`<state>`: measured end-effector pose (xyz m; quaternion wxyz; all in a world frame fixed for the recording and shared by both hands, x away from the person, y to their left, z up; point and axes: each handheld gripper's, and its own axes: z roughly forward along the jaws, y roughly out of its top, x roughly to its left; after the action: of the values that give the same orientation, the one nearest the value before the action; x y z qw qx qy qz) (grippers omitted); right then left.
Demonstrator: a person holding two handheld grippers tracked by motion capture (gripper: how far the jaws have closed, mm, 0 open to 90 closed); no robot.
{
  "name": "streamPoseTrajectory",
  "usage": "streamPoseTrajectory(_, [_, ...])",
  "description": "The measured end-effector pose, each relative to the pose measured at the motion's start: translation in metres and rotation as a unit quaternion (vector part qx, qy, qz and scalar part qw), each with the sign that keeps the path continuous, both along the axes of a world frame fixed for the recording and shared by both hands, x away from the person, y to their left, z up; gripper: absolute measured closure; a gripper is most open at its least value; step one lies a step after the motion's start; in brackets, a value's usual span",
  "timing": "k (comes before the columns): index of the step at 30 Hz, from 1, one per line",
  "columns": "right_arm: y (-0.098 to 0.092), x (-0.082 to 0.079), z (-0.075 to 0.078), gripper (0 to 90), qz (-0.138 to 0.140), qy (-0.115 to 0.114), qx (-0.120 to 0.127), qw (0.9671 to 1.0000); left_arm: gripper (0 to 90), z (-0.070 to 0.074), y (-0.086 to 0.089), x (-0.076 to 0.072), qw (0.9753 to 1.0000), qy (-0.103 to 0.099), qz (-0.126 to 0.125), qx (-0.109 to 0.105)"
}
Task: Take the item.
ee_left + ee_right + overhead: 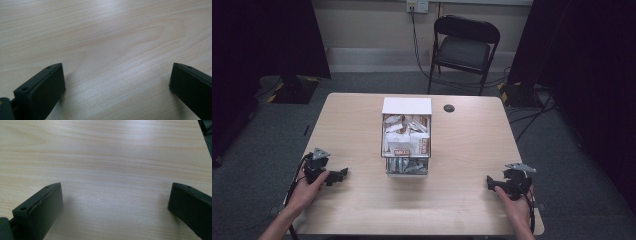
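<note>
Left hand-held gripper and right hand-held gripper resting on bench, jaws wide apart, nothing between. Open box of packets mid-bench between both, well apart from each.

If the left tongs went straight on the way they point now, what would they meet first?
Probably the clear box of packets at the table's middle: the left tongs point rightward toward its lower part. Bare wooden table lies ahead; depth is unclear.
</note>
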<state>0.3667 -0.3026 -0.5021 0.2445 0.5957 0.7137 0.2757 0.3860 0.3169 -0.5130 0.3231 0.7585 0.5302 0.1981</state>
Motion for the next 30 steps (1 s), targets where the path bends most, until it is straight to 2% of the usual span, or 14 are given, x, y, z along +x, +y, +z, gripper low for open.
streamPoseTrajectory(7, [0.003, -0.003, 0.000, 0.0, -0.017, 0.000, 0.001, 0.9999, 0.0, 0.000, 0.000, 0.000, 1.0000, 0.000, 0.000, 0.000])
streamPoseTrajectory(11, [0.003, -0.004, 0.002, 4.7, -0.016, 0.000, 0.002, 0.9999, 0.0, 0.000, 0.000, 0.000, 1.0000, 0.000, 0.000, 0.000])
streamPoseTrajectory(12, [0.004, -0.005, 0.003, 11.3, -0.012, -0.004, 0.003, 0.9999, 0.0, 0.000, 0.000, 0.000, 1.0000, 0.000, 0.000, 0.000])
streamPoseTrajectory(13, [0.005, -0.005, 0.004, 13.7, -0.008, -0.004, 0.003, 1.0000, 0.0, 0.000, 0.000, 0.000, 1.0000, 0.000, 0.000, 0.000])
streamPoseTrajectory(21, [0.010, -0.005, 0.009, 17.5, 0.006, 0.013, 0.030, 0.9994, 0.0, 0.000, 0.000, 0.000, 1.0000, 0.000, 0.000, 0.000])
streamPoseTrajectory(25, [0.010, -0.006, 0.012, 18.1, 0.010, 0.006, 0.032, 0.9994, 0.0, 0.000, 0.000, 0.000, 1.0000, 0.000, 0.000, 0.000])
streamPoseTrajectory(28, [0.011, -0.007, 0.016, 19.1, 0.017, -0.009, 0.034, 0.9992, 0.0, 0.000, 0.000, 0.000, 1.0000, 0.000, 0.000, 0.000])
streamPoseTrajectory(30, [0.012, -0.007, 0.017, 21.0, 0.020, -0.006, 0.039, 0.9990, 0.0, 0.000, 0.000, 0.000, 1.0000, 0.000, 0.000, 0.000])
